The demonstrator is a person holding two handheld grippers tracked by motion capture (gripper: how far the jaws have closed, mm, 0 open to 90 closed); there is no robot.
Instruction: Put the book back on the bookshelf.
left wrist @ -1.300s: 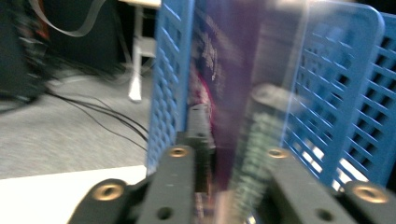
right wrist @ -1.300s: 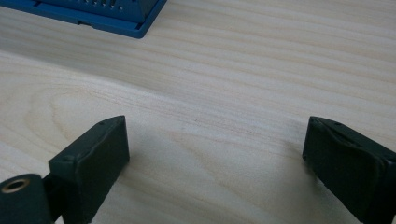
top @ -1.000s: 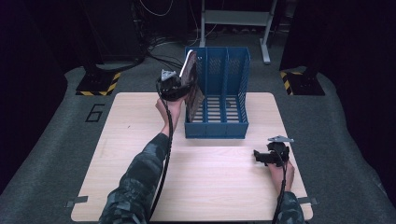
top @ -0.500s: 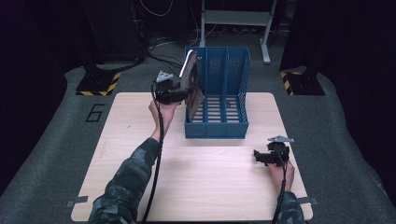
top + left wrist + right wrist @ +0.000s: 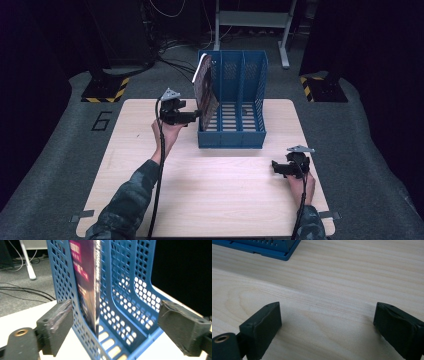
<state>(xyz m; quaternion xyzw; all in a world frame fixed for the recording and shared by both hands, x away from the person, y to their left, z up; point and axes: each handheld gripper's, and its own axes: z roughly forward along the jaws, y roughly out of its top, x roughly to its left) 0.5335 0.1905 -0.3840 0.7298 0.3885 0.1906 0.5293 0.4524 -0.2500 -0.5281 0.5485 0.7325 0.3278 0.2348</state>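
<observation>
The left gripper (image 5: 196, 116), jaws just opened wide, faces the book (image 5: 85, 285) standing in the rack's (image 5: 235, 137) left slot; the right gripper (image 5: 276, 166) rests with jaws apart on bare table (image 5: 225, 195).

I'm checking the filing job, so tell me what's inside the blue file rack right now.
One dark magazine stands in the leftmost slot of the blue file rack, leaning against its left wall. The other two slots show bare slatted floor. The magazine's bottom edge is hidden behind the rack's front lip.

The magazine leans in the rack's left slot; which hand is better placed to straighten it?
Probably the left. The left gripper is right beside the magazine in the blue rack, its jaws just opened and apart from it. The right gripper rests far away on the table.
</observation>
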